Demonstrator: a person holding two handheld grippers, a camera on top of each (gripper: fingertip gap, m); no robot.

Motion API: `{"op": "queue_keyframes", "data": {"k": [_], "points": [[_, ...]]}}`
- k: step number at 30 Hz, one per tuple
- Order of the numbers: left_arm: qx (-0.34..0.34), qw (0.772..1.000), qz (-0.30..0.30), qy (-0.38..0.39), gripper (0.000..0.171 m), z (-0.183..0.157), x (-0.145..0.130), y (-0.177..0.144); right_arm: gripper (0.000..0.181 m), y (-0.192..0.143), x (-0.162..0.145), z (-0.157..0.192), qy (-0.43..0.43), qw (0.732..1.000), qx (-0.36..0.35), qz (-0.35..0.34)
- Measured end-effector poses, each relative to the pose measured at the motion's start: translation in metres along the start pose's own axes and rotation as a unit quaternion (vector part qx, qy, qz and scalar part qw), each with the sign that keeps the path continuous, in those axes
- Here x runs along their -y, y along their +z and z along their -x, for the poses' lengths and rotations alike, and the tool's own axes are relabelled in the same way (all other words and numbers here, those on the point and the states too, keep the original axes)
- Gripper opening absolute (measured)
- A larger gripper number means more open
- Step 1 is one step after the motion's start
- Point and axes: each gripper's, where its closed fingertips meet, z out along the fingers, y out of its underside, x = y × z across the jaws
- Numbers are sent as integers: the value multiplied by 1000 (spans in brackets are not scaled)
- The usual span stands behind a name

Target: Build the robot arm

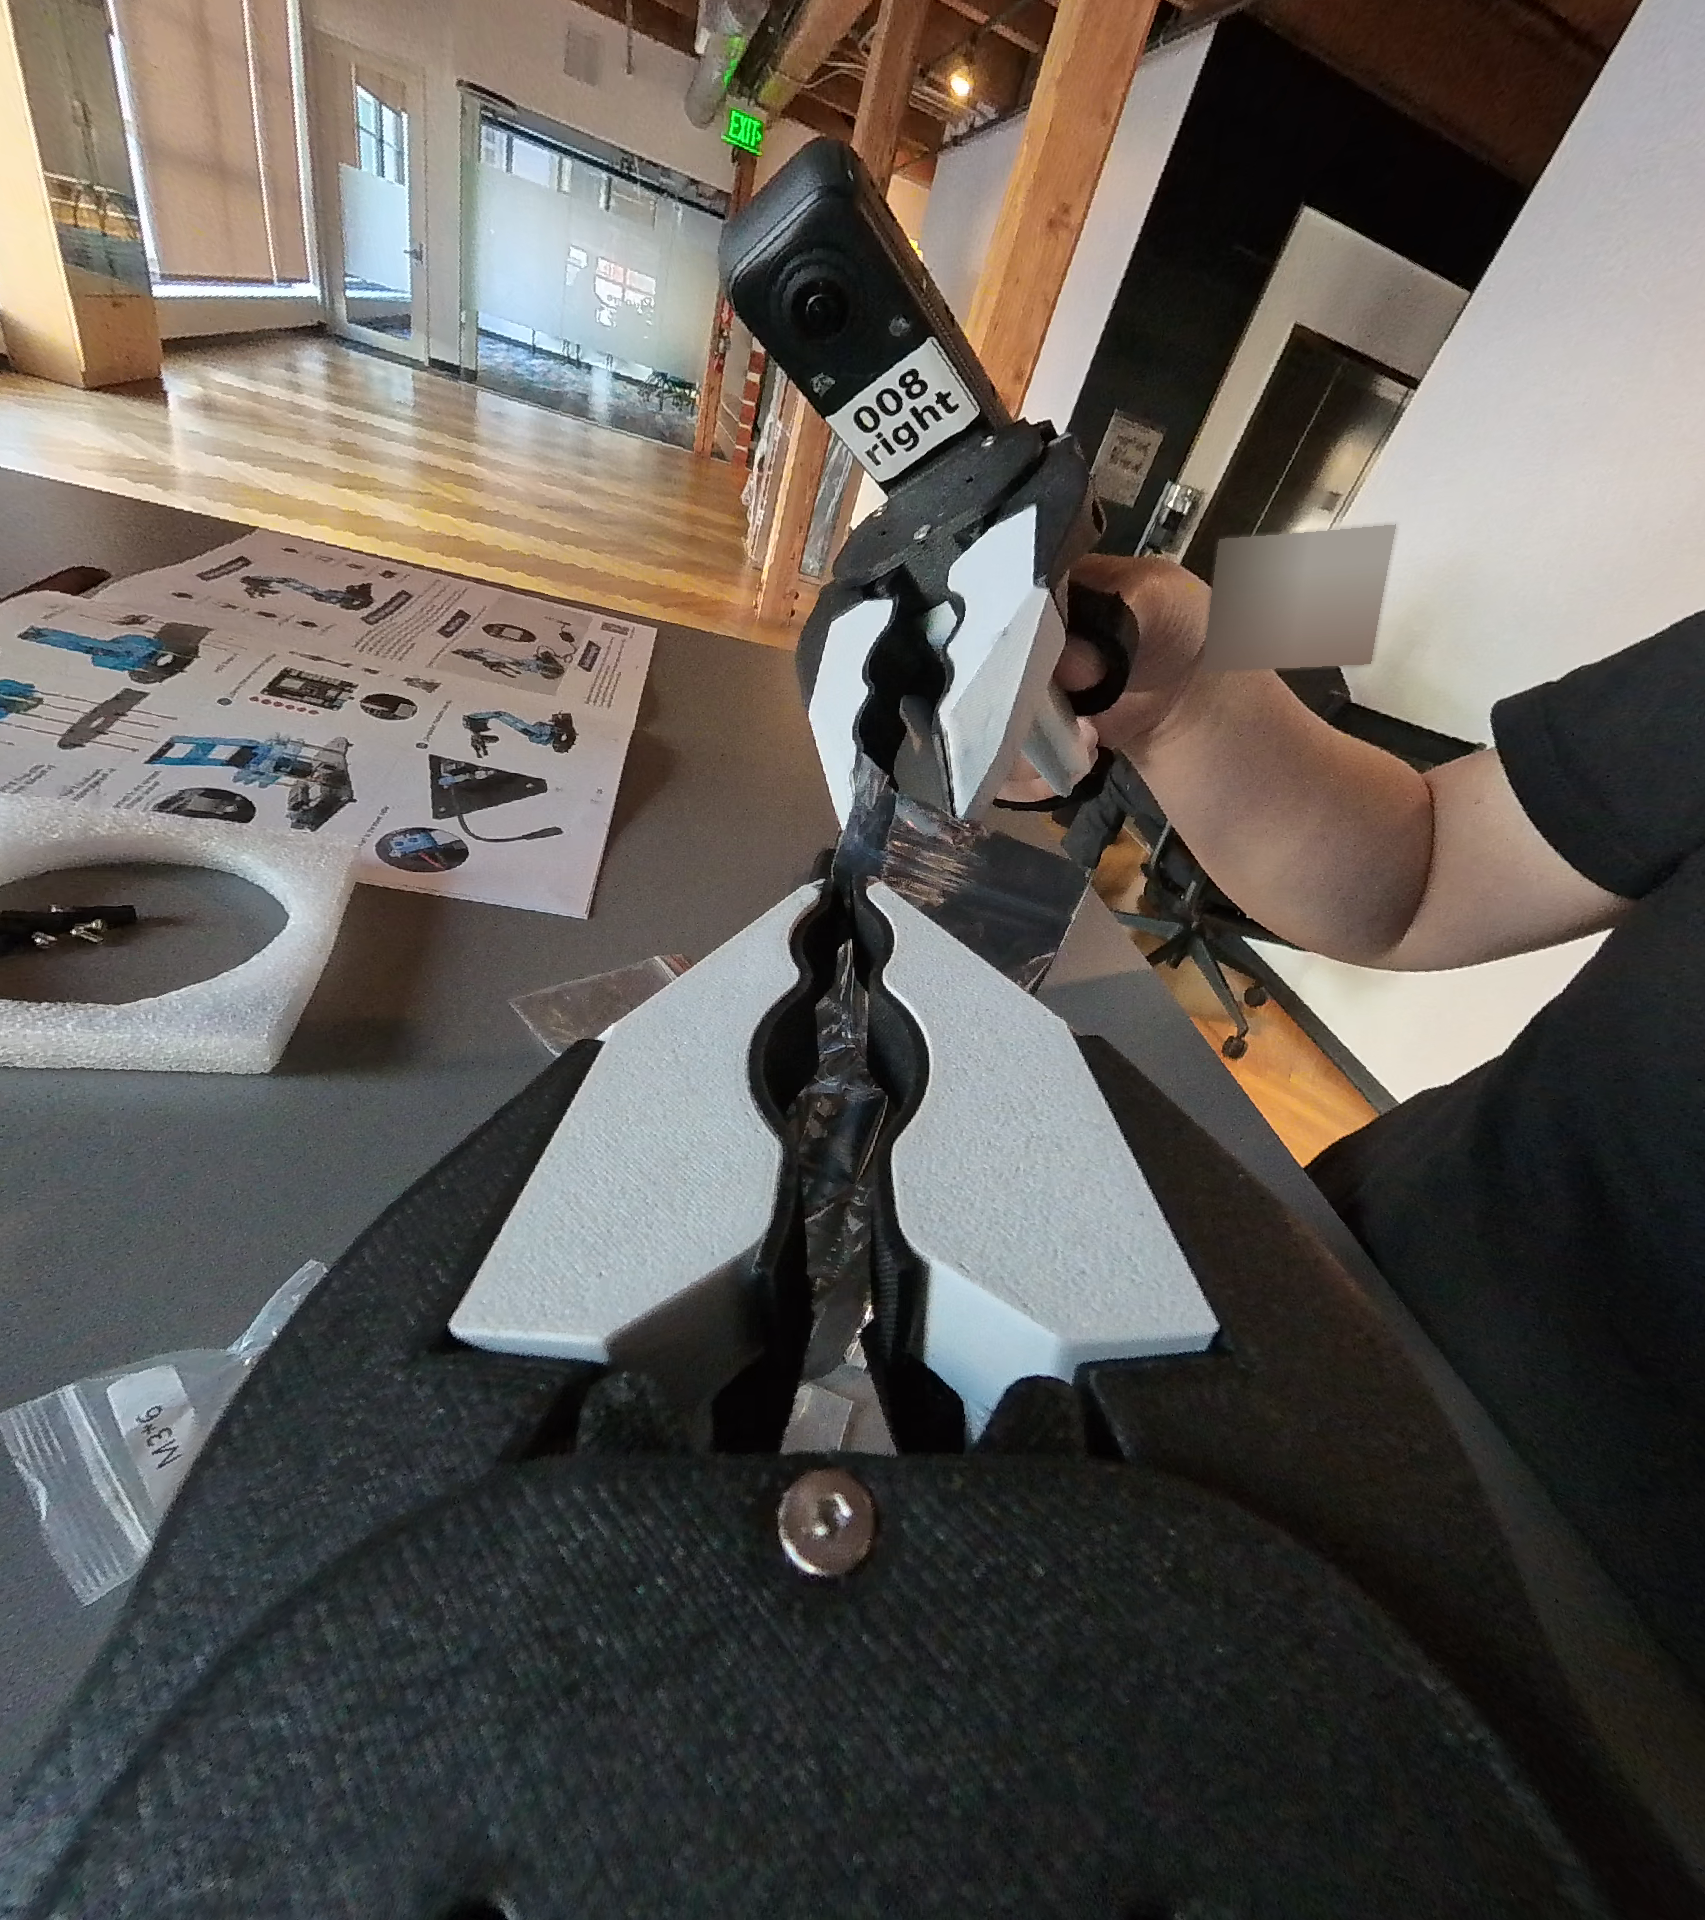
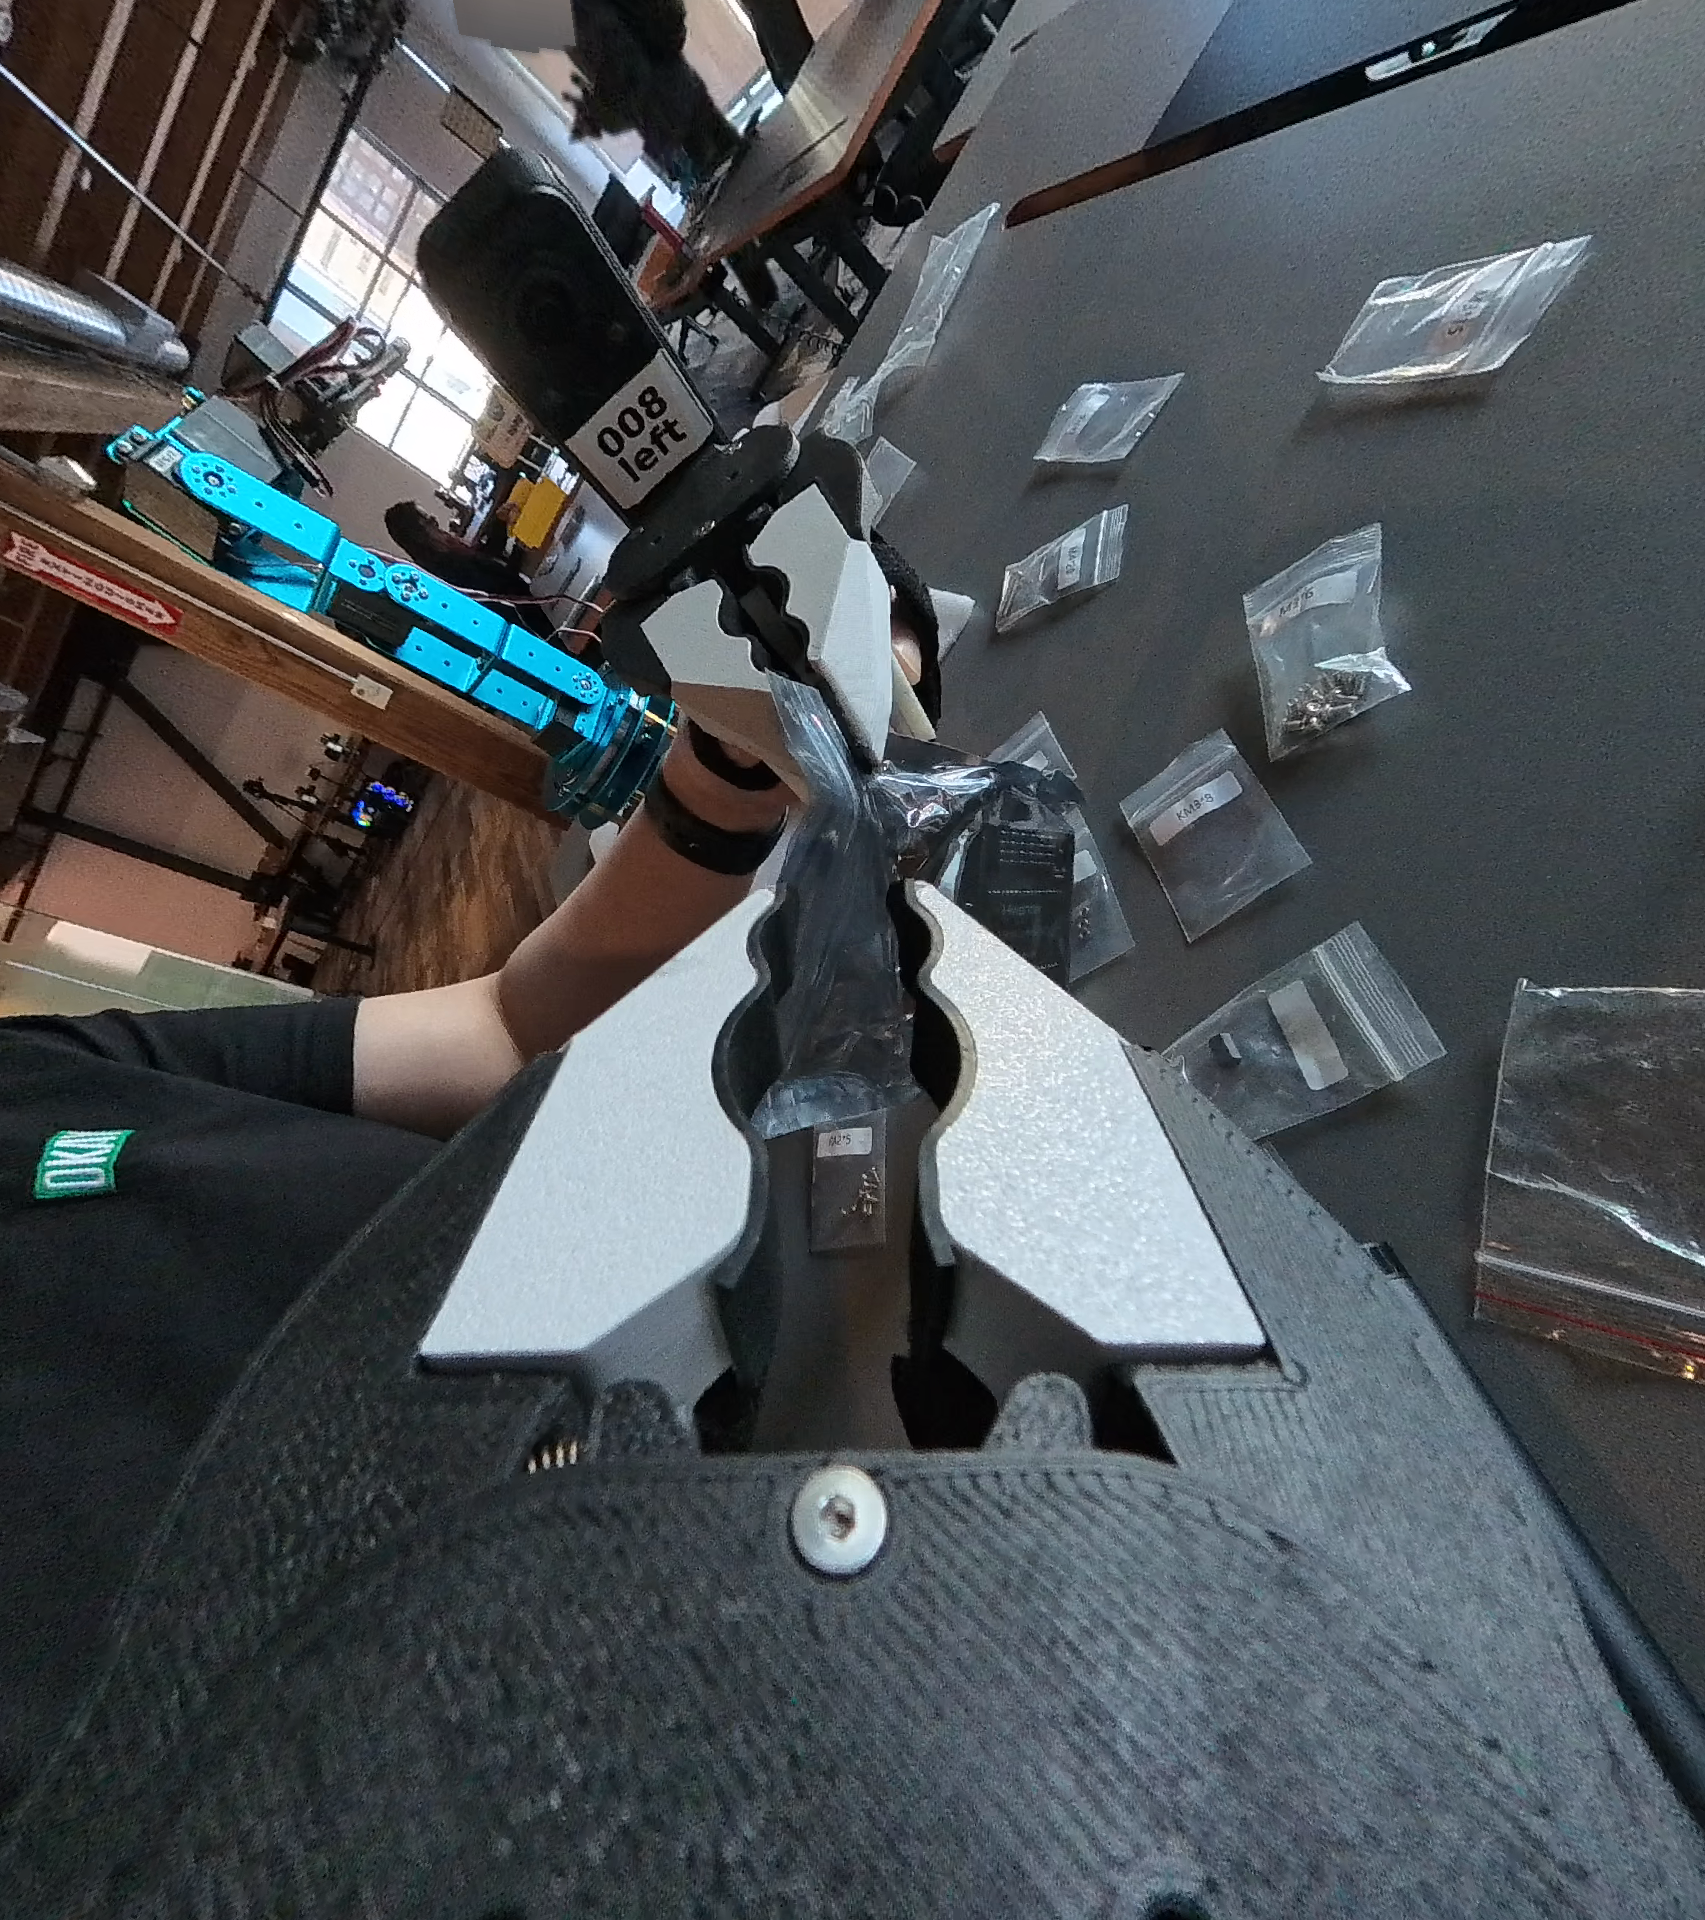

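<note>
My left tongs and right tongs are both clamped on the same crinkly clear plastic bag, stretched between them above the grey counter. Further out, small zip bags lie scattered, plus a foam ring and instruction sheet.

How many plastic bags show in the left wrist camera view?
3: one held bag stretched between the left tongs and right tongs; one labelled bag on the table, lower left; one brownish bag beside the left tongs. More may hide beneath.
</note>
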Motion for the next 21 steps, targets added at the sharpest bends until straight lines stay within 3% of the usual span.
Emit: {"op": "queue_keyframes", "data": {"k": [14, 21], "points": [[-6, 1000, -8, -3, 0, -1, 0, -1, 22, -1, -2, -2, 18, 1000, 16, 1], [-10, 1000, -11, -10, 0, -1, 0, 1, 27, 6, -9, -6, -7, 999, -29, 41]]}}
